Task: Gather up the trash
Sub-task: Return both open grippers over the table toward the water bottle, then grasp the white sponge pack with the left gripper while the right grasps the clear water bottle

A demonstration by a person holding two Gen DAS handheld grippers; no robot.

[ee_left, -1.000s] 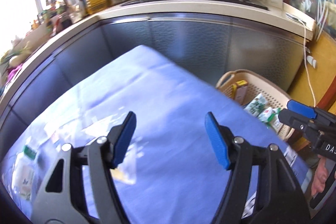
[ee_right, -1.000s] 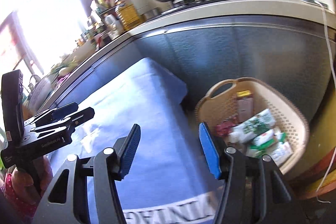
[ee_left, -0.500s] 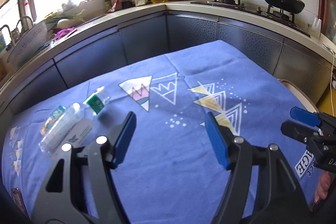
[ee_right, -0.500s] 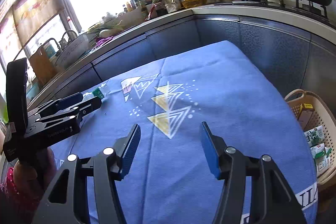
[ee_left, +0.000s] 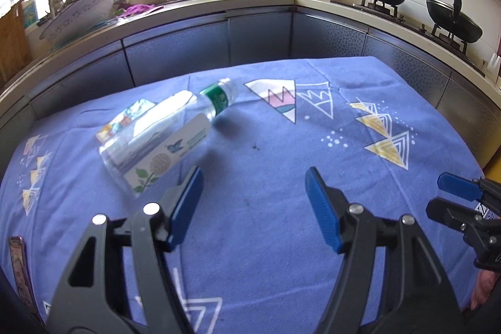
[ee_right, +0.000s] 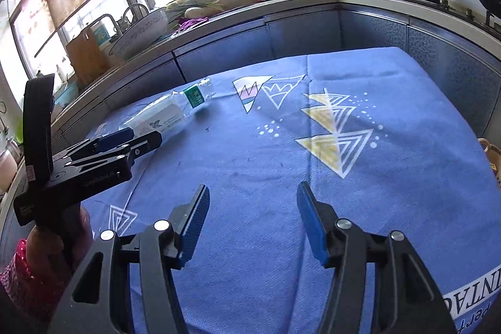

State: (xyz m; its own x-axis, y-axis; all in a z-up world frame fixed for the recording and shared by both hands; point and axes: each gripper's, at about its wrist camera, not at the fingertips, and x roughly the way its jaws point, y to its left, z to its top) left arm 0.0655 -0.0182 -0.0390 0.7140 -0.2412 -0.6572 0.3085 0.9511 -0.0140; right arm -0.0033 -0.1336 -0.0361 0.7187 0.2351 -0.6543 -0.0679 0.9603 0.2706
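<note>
Nearest the left wrist camera, the left hand-held gripper [ee_left: 253, 202] stands wide with nothing between its blue pads, above bare blue cloth [ee_left: 281, 240] on the worktop. The right hand-held gripper [ee_right: 252, 218] is likewise wide and empty, over the cloth's near middle.

The step in hand looks like a reach for the trash at the left. The left gripper is the closer one, so it should probably take the first piece. A good approach would bring it further left and forward, turn the jaws across the bottle's width, and close on the body, since a smooth round bottle lying on its side may roll away from one pad.

Just beyond the left gripper's left pad lie the trash items, close together on the left half of the cloth. The bottle [ee_left: 175, 127] is clear plastic, on its side, with a green label near its far end. Against its near side lies a white carton [ee_left: 166, 157] printed with a flower and a butterfly. Whether they touch cannot be told.
</note>
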